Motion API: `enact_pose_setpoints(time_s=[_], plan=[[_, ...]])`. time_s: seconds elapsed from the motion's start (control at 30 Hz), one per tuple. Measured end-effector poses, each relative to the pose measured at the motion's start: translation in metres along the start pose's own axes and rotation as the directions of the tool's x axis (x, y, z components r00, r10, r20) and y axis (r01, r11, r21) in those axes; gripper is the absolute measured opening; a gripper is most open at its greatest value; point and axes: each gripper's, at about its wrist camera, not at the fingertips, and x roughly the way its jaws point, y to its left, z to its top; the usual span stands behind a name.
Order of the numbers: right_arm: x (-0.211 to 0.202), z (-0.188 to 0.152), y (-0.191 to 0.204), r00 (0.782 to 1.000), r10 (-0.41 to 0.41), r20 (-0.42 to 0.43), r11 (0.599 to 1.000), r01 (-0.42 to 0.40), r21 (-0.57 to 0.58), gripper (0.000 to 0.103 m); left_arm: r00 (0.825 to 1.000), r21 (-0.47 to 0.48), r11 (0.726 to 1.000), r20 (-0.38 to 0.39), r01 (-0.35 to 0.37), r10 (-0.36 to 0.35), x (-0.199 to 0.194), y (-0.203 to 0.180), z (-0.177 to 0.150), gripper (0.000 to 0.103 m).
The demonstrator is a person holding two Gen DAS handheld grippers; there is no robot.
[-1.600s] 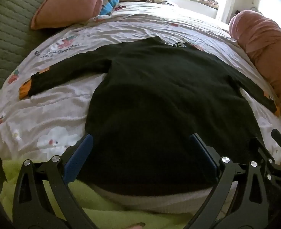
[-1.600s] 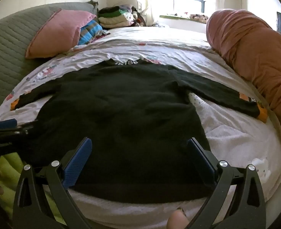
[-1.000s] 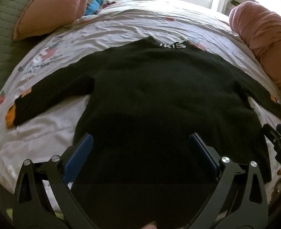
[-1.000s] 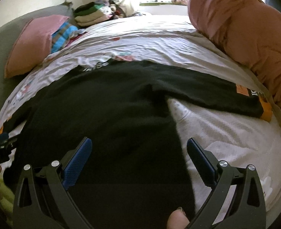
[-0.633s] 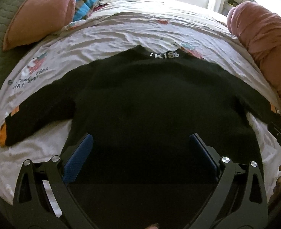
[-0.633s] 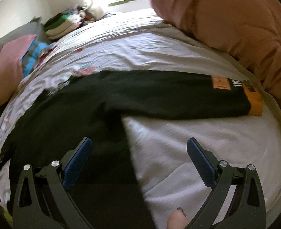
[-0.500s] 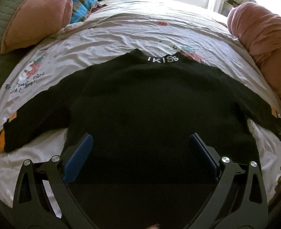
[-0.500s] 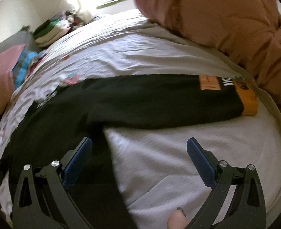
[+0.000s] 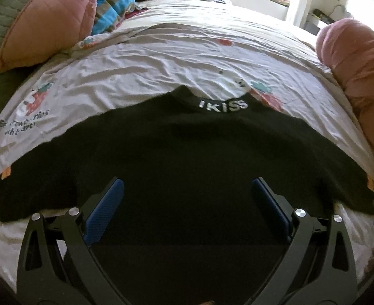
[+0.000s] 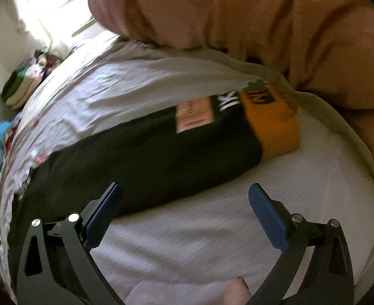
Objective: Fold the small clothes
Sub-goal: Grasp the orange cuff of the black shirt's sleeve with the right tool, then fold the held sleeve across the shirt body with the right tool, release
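Over on the left, the quilted pink pillow (image 9: pixel 44 23) leans against the green headboard, with a striped blue cloth (image 9: pixel 113 10) tucked beside it. The printed bedsheet (image 9: pixel 161 58) carries a strawberry cartoon and some blurred lettering near its left edge (too smeared to read properly). Spread flat across the sheet lies the black sweater (image 9: pixel 187 152), sleeves stretched out to both sides, and the white word "IKISS" shows plainly on its collar. The left gripper (image 9: pixel 187 190) hovers above the sweater's body, its blue-padded fingers spread wide and holding nothing. Further right, the right gripper (image 10: pixel 184 195) sits above the right sleeve (image 10: pixel 146 157), jaws likewise wide apart and empty. That sleeve bears a peach label patch (image 10: pixel 193 117) with tiny unreadable print, white letters that look like "IK", and an orange cuff (image 10: pixel 273 124) with dark marks I cannot make out. The cuff lies just beside the rolled pink duvet (image 10: pixel 250 12).
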Motion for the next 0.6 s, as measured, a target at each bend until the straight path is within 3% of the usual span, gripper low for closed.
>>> enact_pose_setpoints(time_s=[0.2,0.33,0.37,0.43,0.5,0.6], plan=[[0.025,0.018,-0.041,1.000,0.019,-0.011,0.986,-0.017,0.168,0.099,1.000,-0.011,0.999,0.007,-0.030,0.030,0.022,0.014,0.008,0.094],[0.031,0.029,-0.050,0.999,0.032,0.037,0.972,-0.040,0.230,0.095,0.998,-0.011,0.998,0.012,-0.064,0.064,0.032,0.027,0.008,0.094],[0.034,0.031,-0.052,0.998,0.043,0.050,0.966,-0.054,0.252,0.090,0.998,-0.013,0.998,0.011,-0.068,0.068,0.033,0.031,0.007,0.094],[0.037,0.035,-0.057,0.996,0.035,0.080,0.957,-0.057,0.285,0.057,0.998,-0.025,0.997,0.002,-0.070,0.070,0.037,0.039,0.004,0.094],[0.038,0.037,-0.064,0.992,0.072,0.106,0.947,-0.101,0.306,0.035,0.998,-0.030,0.998,-0.001,-0.064,0.064,0.039,0.046,0.002,0.094],[0.036,0.038,-0.061,0.988,0.106,0.111,0.947,-0.135,0.293,0.029,0.999,-0.020,0.999,-0.006,-0.047,0.047,0.038,0.051,-0.002,0.094]])
